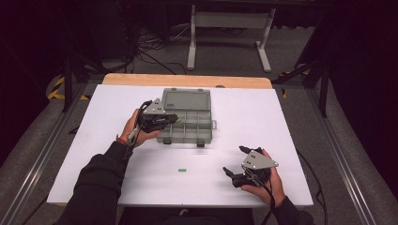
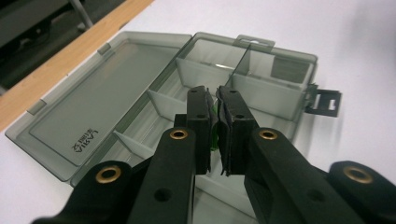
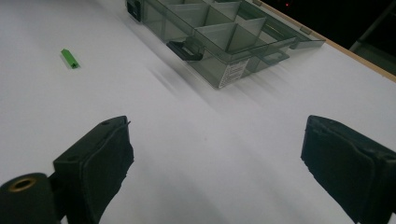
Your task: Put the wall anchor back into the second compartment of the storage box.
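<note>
Work table (image 1: 281, 122) with a white top, a bare wooden strip (image 1: 187, 80) showing along its far edge. Grey floor (image 1: 225, 51) beyond, carrying a white metal stand (image 1: 230, 21) on two feet and a tangle of dark cables (image 1: 150, 44); metal rails (image 1: 340, 159) run down both sides, with yellow-black tape (image 1: 57, 91) at the left. The surroundings are dark, and the light falls mainly on the tabletop.

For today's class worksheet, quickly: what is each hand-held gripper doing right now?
Left hand-held gripper: shut on a small green plastic piece.
Right hand-held gripper: open, holding nothing.
</note>
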Demonstrator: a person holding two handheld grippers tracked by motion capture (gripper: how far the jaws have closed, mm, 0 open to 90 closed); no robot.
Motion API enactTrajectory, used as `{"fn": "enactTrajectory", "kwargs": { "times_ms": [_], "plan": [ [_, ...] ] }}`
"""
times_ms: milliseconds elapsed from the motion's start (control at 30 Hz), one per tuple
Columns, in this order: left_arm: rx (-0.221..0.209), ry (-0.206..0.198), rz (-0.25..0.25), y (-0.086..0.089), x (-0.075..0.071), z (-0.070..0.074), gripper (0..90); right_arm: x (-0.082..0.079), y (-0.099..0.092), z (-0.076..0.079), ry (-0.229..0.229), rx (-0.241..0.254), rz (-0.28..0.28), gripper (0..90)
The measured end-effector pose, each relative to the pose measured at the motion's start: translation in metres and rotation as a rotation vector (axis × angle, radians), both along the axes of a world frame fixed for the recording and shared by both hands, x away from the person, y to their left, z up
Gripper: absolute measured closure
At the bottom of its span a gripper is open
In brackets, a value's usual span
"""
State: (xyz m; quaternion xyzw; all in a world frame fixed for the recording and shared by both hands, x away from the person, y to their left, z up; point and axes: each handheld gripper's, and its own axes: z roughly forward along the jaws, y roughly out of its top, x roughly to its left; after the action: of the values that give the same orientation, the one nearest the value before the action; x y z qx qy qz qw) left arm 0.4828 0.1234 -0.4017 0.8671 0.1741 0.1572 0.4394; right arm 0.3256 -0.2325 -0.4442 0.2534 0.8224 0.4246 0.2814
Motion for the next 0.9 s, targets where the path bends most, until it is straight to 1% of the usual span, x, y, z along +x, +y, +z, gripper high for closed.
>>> {"fn": "enactTrajectory", "kwargs": {
  "times_ms": [67, 233, 300, 333, 400, 467, 533, 567, 600, 633, 667, 733, 767, 800, 833, 900],
  "plan": [
    [-0.007, 0.010, 0.005, -0.002, 0.004, -0.001, 84.4, 0.000, 0.000, 0.000, 0.000, 0.000, 0.000, 8.9],
    [-0.003, 0.014, 0.009, -0.010, 0.017, -0.001, 84.4, 0.000, 0.000, 0.000, 0.001, 0.000, 0.000, 8.9],
    [0.005, 0.020, 0.012, -0.014, 0.022, 0.000, 84.4, 0.000, -0.001, 0.000, -0.003, 0.003, -0.001, 8.9],
    [0.002, 0.024, 0.013, -0.015, 0.024, 0.000, 84.4, 0.000, -0.001, 0.001, -0.004, 0.005, -0.001, 8.9],
    [0.018, 0.021, 0.015, -0.019, 0.028, -0.001, 84.4, 0.000, -0.002, 0.001, -0.005, 0.007, -0.002, 8.9],
    [0.030, 0.033, 0.021, -0.022, 0.033, -0.004, 84.4, 0.000, -0.002, 0.001, -0.006, 0.009, -0.003, 8.9],
    [0.037, 0.035, 0.026, -0.023, 0.034, -0.006, 84.4, 0.000, -0.002, 0.001, -0.008, 0.009, -0.001, 8.9],
    [0.028, 0.049, 0.030, -0.024, 0.037, -0.009, 84.4, 0.000, -0.002, 0.001, -0.008, 0.009, 0.000, 8.9],
    [0.036, 0.051, 0.035, -0.025, 0.038, -0.010, 84.4, 0.000, -0.002, 0.001, -0.008, 0.009, 0.000, 8.9],
    [0.034, 0.051, 0.043, -0.025, 0.039, -0.012, 84.4, 0.000, -0.002, 0.002, -0.009, 0.010, -0.002, 8.9],
    [0.040, 0.054, 0.040, -0.025, 0.040, -0.012, 84.4, -0.001, -0.002, 0.002, -0.010, 0.010, -0.002, 8.9],
    [0.038, 0.058, 0.045, -0.025, 0.041, -0.014, 84.4, -0.001, -0.002, 0.002, -0.011, 0.011, -0.001, 8.9],
    [0.047, 0.060, 0.046, -0.025, 0.041, -0.015, 84.4, -0.001, -0.002, 0.002, -0.010, 0.011, -0.002, 8.9],
    [0.043, 0.063, 0.054, -0.025, 0.042, -0.016, 84.3, 0.000, -0.003, 0.002, -0.010, 0.009, -0.002, 8.9],
    [0.042, 0.063, 0.054, -0.025, 0.042, -0.016, 84.3, 0.000, -0.002, 0.001, -0.009, 0.009, -0.002, 9.0],
    [0.056, 0.060, 0.060, -0.025, 0.042, -0.017, 84.3, 0.000, -0.002, 0.001, -0.009, 0.009, -0.002, 9.1]
  ]
}}
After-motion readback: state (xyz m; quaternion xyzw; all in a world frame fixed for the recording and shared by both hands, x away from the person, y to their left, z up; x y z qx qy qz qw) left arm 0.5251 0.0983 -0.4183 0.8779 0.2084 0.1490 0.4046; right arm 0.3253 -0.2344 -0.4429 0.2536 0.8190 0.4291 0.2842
